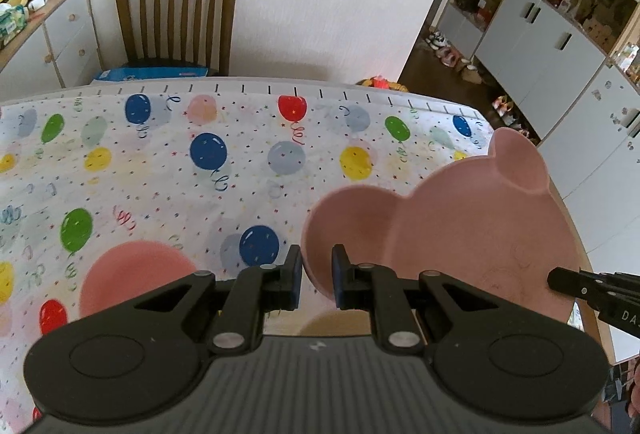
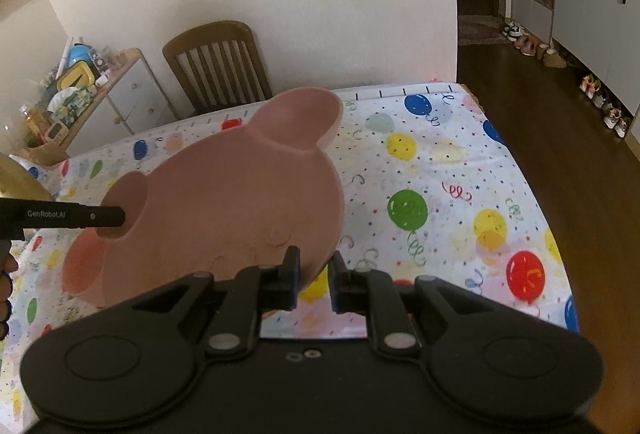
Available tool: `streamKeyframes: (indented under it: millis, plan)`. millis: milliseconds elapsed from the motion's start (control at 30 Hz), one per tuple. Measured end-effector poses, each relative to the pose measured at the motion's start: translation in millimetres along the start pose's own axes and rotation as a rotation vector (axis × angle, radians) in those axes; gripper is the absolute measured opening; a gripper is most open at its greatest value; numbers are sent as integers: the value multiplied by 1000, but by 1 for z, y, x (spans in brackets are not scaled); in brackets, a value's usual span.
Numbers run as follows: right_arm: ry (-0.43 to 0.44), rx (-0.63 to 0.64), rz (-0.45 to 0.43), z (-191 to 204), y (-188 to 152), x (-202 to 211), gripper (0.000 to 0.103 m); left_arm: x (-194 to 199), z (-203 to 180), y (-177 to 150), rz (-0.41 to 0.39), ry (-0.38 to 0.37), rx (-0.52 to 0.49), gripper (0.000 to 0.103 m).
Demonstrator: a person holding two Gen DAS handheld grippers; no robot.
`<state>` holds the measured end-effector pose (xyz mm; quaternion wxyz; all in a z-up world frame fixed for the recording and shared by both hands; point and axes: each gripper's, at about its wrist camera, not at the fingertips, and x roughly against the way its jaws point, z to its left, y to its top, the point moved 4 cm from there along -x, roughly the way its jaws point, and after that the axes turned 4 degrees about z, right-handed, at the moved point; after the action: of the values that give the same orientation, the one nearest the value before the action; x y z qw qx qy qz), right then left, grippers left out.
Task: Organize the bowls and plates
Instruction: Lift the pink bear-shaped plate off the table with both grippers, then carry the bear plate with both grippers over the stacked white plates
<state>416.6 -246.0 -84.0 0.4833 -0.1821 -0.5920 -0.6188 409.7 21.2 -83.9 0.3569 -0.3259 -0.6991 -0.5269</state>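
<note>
Both tongs are gripping one pink bear-shaped plate [image 1: 460, 230] and holding it above the worktop [image 1: 160, 169], which is wearing a white cloth printed with coloured balloons.

In the left wrist view, the left tongs [image 1: 317, 274] are standing nearly closed, with their jaws pinching the rim of one rounded ear compartment of the plate. The plate is tilting, its hollow side facing the camera, and its second ear is rising toward the far right. At the right edge of this view the tip of the right tongs [image 1: 560, 280] is meeting the plate's opposite rim.

In the right wrist view, the right tongs [image 2: 314, 274] are likewise almost closed, clamping the lower rim of the plate's main bowl. Here the left tongs [image 2: 116, 216] are coming in from the left edge and biting the near ear. A person's fingers [image 2: 6, 274] are showing at the far left edge, below that tool.

A second dish, a round salmon-pink plate [image 1: 136, 274], is lying flat on the cloth under and to the left of the lifted plate; in the right wrist view only a part of it is peeking out below the bear plate.

Beyond the worktop a wooden chair [image 1: 176, 17] is standing against the wall, and a low drawer cabinet [image 1: 60, 37] is carrying clutter at the left.
</note>
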Motion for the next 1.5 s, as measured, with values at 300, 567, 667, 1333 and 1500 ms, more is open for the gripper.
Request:
streamKeyframes:
  millis: [300, 567, 667, 1333, 1500]
  plan:
    - [4, -8, -18, 25, -39, 38, 13, 48, 10, -46, -10, 2, -7, 15]
    - [1, -21, -33, 47, -80, 69, 13, 86, 20, -89, -11, -6, -22, 15]
    - [-2, -31, -35, 56, -96, 78, 13, 96, 25, -106, -8, -6, -31, 15]
    - [1, -92, 22, 89, -199, 98, 12, 124, 61, -207, 68, -31, -14, 15]
    - [8, -109, 49, 94, -219, 94, 12, 120, 70, -228, 101, -27, -2, 15]
